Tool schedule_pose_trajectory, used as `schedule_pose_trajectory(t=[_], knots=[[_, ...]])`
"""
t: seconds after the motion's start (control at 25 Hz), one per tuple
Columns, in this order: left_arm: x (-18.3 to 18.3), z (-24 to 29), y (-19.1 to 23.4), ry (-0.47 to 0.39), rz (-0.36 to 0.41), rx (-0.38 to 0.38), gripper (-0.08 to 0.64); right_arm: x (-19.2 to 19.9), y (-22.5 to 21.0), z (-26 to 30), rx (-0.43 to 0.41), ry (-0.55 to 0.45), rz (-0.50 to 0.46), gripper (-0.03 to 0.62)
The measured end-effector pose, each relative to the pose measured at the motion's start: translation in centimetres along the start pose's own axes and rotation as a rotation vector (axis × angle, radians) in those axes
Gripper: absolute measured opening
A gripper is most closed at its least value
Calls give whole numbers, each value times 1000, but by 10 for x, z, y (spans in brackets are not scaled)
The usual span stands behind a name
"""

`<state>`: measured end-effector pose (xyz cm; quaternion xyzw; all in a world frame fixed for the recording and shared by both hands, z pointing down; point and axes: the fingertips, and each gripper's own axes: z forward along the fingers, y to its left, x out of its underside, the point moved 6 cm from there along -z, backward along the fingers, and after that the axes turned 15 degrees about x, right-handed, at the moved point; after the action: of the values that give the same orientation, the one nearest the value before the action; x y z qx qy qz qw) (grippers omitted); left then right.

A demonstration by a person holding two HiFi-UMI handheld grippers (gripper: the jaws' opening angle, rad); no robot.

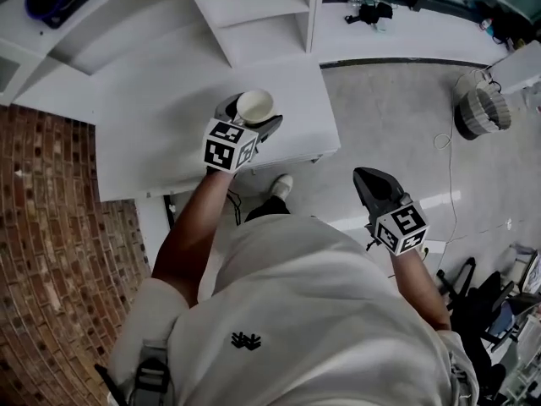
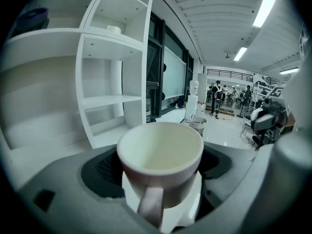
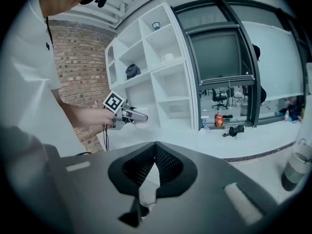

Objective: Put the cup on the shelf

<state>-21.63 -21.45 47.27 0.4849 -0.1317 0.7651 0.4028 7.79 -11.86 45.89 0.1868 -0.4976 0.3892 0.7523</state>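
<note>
Left grey two-jaw gripper (image 1: 251,118), marker cube on top: jaws wide, clamped on sides of white handled cup (image 1: 254,106); cup upright, handle facing back toward hand. Bare left forearm (image 1: 193,227) stretched forward, gripper tilted slightly down. Right dark two-jaw gripper (image 1: 369,183), marker cube on top: jaws together, nothing between. Right forearm (image 1: 420,288) low beside hip, gripper pointing forward, slightly down.

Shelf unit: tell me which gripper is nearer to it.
Left. The left gripper holds the cup over the table, right in front of the shelf unit. The right gripper is farther back, over the floor beside the person's hip.
</note>
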Motion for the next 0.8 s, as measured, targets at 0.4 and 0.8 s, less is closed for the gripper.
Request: schedule_pose_trajectory(t=[0.4, 0.8], knots=[[-28, 81, 116, 29, 18, 38, 430, -25, -16, 36, 217, 8, 88, 11], [-30, 148, 193, 63, 12, 37, 430, -19, -19, 38, 414, 47, 189, 11]])
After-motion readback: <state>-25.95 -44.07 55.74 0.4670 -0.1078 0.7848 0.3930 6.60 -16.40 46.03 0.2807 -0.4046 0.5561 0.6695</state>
